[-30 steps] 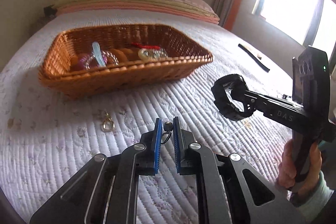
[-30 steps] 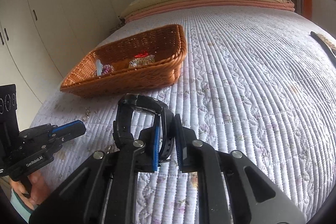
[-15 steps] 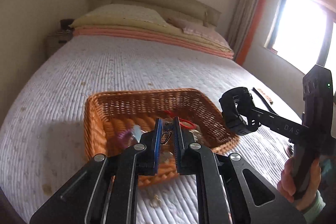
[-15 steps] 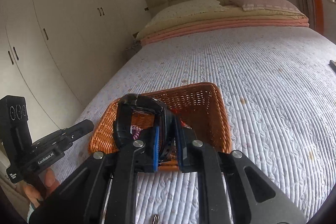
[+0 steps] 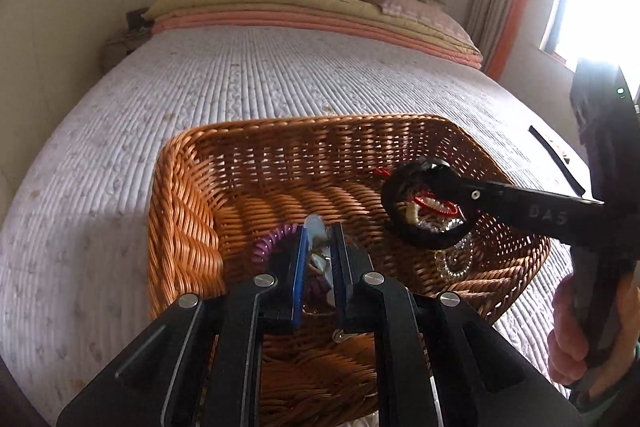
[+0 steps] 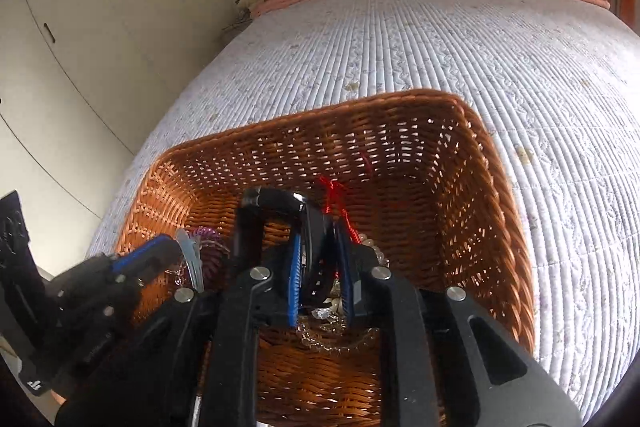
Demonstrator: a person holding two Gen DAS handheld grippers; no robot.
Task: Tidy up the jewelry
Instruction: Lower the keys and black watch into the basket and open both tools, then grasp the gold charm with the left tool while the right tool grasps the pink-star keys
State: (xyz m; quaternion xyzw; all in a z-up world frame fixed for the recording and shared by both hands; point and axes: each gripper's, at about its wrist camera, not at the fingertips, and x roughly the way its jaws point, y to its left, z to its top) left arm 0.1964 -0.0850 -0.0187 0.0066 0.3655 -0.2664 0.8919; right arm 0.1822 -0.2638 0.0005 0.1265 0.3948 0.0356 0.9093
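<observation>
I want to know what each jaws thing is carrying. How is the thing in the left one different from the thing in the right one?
The left gripper pinches a small metal ring; the right gripper grips a big black watch. The ring barely shows between the jaws; the watch band loops well beyond them. The ring is silvery, the watch dark. Both hang over the wicker basket.

Left hand-held gripper [image 5: 319, 247]: pointed forward and downward, blue-padded fingers close together, a small item pinched between them. Right hand-held gripper [image 6: 319, 259]: angled downward, fingers clamped on a black band; person's right hand [image 5: 576, 339] wrapped around its handle.
</observation>
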